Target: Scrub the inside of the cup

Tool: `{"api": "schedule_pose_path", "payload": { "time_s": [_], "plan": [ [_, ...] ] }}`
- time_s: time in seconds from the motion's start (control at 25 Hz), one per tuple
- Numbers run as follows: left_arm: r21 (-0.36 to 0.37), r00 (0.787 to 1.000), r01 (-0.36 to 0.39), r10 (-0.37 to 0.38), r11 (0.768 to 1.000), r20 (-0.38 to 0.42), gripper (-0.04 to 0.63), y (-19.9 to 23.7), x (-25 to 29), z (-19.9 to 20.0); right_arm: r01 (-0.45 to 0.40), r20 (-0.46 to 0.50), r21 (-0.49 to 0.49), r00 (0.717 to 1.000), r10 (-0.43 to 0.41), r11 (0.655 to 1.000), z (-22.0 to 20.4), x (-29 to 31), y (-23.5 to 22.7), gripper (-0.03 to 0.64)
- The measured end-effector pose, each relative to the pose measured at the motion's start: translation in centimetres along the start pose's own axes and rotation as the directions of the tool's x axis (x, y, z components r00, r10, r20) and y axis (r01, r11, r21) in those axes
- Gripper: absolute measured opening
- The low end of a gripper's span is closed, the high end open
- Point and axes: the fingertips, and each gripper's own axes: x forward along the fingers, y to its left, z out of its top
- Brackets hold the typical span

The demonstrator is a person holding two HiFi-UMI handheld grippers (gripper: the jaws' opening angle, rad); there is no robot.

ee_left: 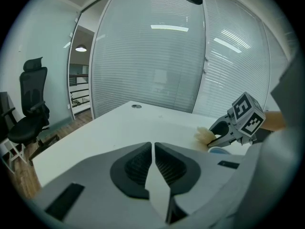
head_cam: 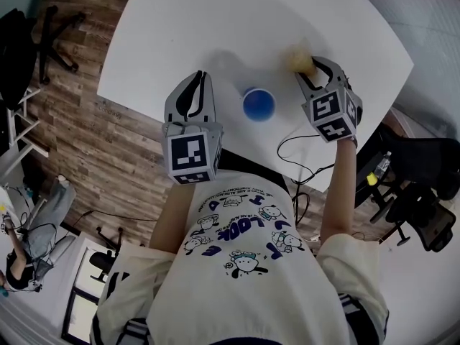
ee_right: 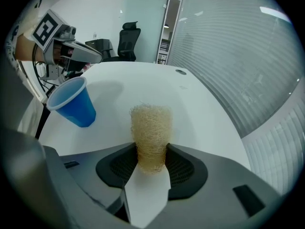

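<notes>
A blue plastic cup (head_cam: 258, 104) stands upright on the white table (head_cam: 215, 20), between my two grippers. My right gripper (head_cam: 313, 67) is to the cup's right, tilted down. Its pads press both sides of a tan loofah scrubber (ee_right: 151, 132), which stands up out of the jaws; the cup (ee_right: 71, 102) is apart from it to the left. My left gripper (head_cam: 195, 77) rests left of the cup with its jaws closed together and nothing between them (ee_left: 153, 149). From the left gripper view I see the right gripper (ee_left: 224, 132) with the scrubber (ee_left: 205, 136) at its tips.
A black cable (head_cam: 295, 157) trails off the table's near edge by my right arm. A small round grommet (ee_right: 180, 71) sits in the tabletop farther back. Black office chairs (ee_left: 31, 113) stand on the wooden floor, and a glass wall with blinds (ee_left: 157, 56) lies beyond the table.
</notes>
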Motion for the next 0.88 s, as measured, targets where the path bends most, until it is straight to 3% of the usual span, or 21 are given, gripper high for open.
{"api": "schedule_pose_path", "payload": {
  "time_s": [0.28, 0.6, 0.88],
  "plan": [
    [0.004, 1.0, 0.001, -0.001, 1.0, 0.001, 0.046, 0.3, 0.0, 0.0, -0.041, 0.055, 0.103, 0.998, 0.035, 0.994, 1.1, -0.4, 0.8, 0.187],
    [0.028, 0.999, 0.026, -0.026, 0.999, 0.022, 0.046, -0.4, -0.5, 0.5, -0.078, 0.162, 0.276, 0.986, 0.034, 0.958, 2.2, -2.7, 2.0, 0.183],
    [0.032, 0.997, 0.072, -0.071, 0.997, -0.009, 0.046, -0.7, -0.7, -1.1, -0.041, 0.176, 0.339, 0.984, -0.021, 0.94, 2.3, -4.5, 3.2, 0.183]
  ]
}}
